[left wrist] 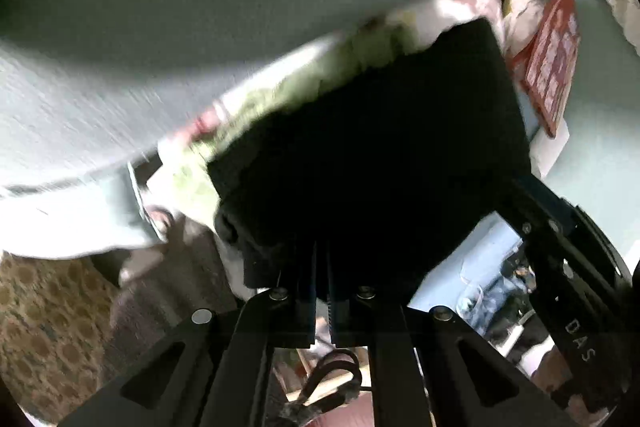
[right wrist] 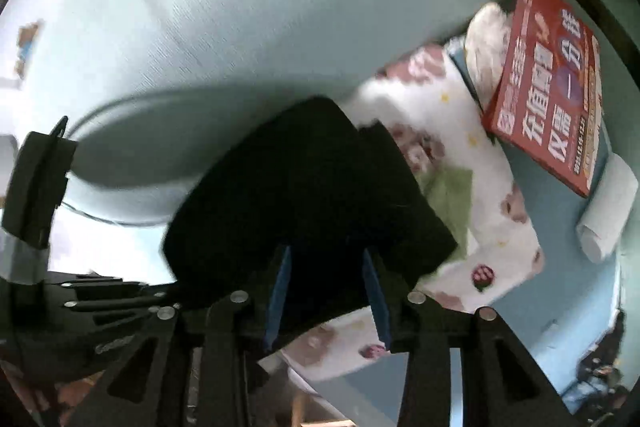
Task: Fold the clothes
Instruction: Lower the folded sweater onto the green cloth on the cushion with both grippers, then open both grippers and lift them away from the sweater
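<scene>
Black folded garment (right wrist: pixel 304 187) lies on the patterned white cloth (right wrist: pixel 492 187); your left hand-held gripper (left wrist: pixel 322 291) is clamped on its edge, and your right hand-held gripper (right wrist: pixel 328 291) straddles it, jaws apart.

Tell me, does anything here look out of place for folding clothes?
Yes: a red booklet and a white paper roll lie on the pale blue surface beside the patterned white cloth, right where the black garment is being folded.

We read large white Chinese characters, among them 充值 and 仅需, on the red booklet (right wrist: pixel 548 83); its small print stays illegible. The letters "DAS" stand on the right gripper (left wrist: pixel 580 339) arm.
</scene>
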